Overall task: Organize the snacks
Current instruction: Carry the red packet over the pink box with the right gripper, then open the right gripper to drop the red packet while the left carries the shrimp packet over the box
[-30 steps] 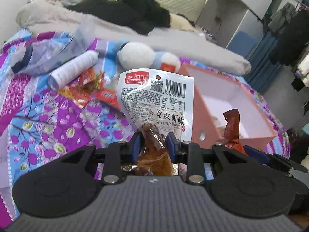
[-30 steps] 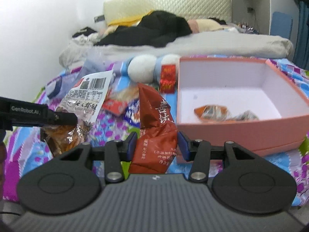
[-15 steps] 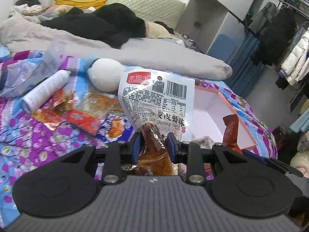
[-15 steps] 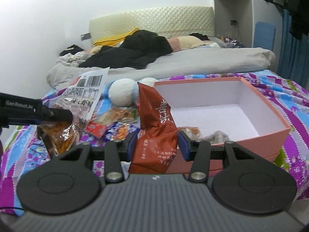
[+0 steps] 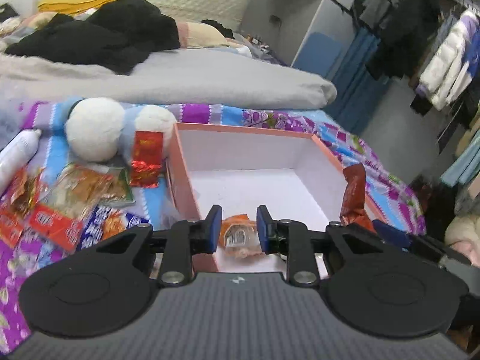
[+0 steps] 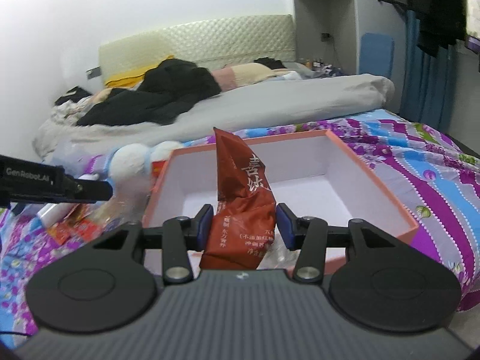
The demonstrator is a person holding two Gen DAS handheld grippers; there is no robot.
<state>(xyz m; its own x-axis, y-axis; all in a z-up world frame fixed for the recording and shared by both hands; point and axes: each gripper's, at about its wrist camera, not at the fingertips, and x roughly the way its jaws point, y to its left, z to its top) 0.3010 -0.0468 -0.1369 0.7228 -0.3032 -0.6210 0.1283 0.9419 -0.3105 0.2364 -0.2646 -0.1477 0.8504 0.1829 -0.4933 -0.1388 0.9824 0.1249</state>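
The pink box (image 5: 246, 129) with a white inside stands on the bedspread. My left gripper (image 5: 237, 225) hovers over the box's near left wall, jaws closing with nothing pressed between them. An orange snack packet (image 5: 240, 235) lies on the box floor below the gap. My right gripper (image 6: 244, 219) is shut on a red-brown snack packet (image 6: 243, 186), held upright over the box's (image 6: 375, 180) near edge. That packet (image 5: 354, 192) also shows at the right of the left wrist view. In the right wrist view, the left gripper (image 6: 90, 190) reaches in from the left, with a pale blur beneath its tip.
Several loose snack packets (image 5: 75, 192) lie on the bedspread left of the box, with a red packet (image 5: 147, 159) against a white and blue plush toy (image 5: 96, 129). A white bottle (image 5: 15, 159) lies far left. A grey duvet (image 5: 180, 75) is behind; clothes hang right.
Both grippers swung right toward the box. The white shrimp snack packet that the left gripper held is gone from its jaws. The right gripper still holds the red-brown packet.
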